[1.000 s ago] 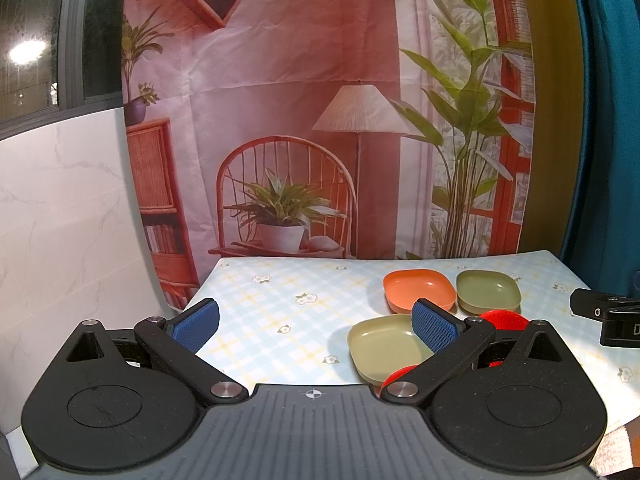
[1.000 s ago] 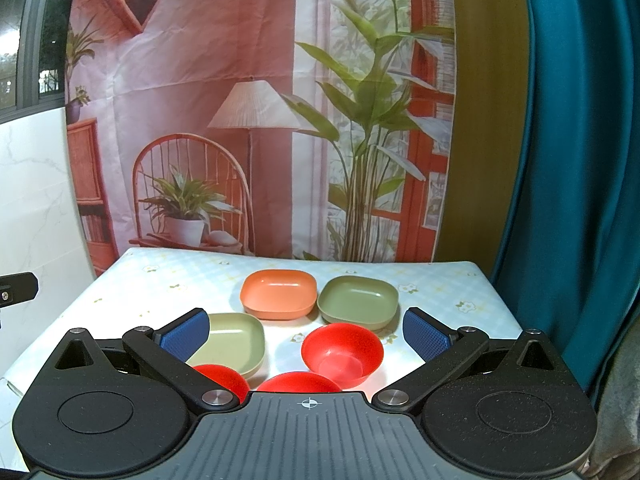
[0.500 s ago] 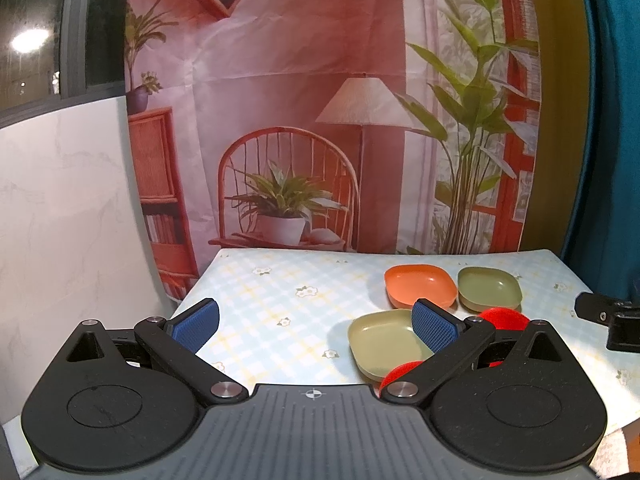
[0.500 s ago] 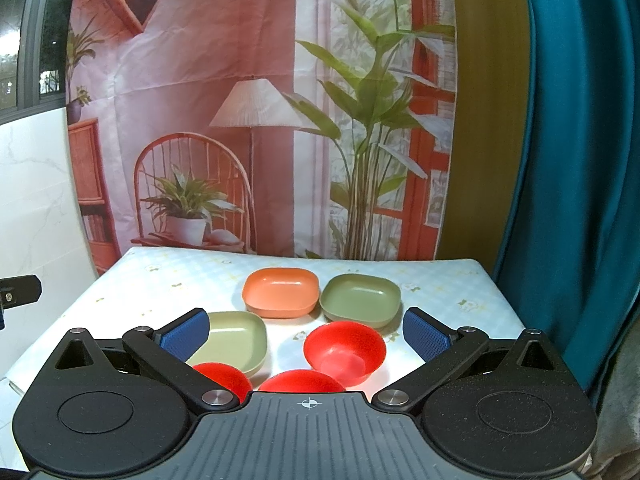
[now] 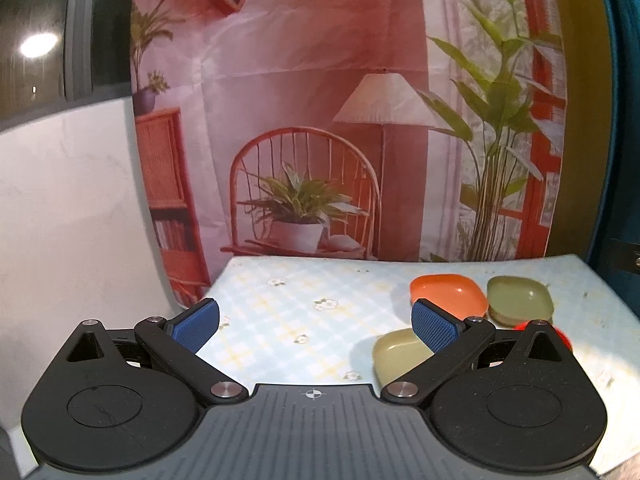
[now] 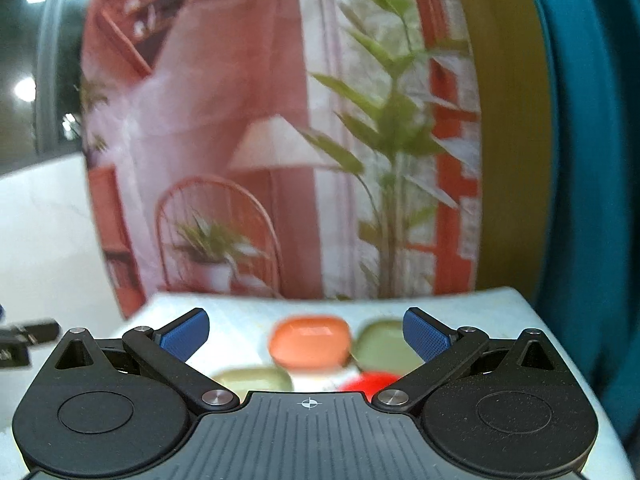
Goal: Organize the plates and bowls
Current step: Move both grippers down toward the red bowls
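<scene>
The left gripper (image 5: 316,322) is hovering over the near edge of the table (image 5: 304,300) with its jaws spread wide and nothing between them. The right gripper (image 6: 306,332) is likewise gaping empty, its view blurred. Ahead of them the dishes are sitting grouped on the tablecloth: a pale green plate (image 5: 400,354) nearest, an orange bowl (image 5: 448,294) and an olive bowl (image 5: 520,300) side by side behind it, and a red bowl (image 6: 370,382) partly hidden.
</scene>
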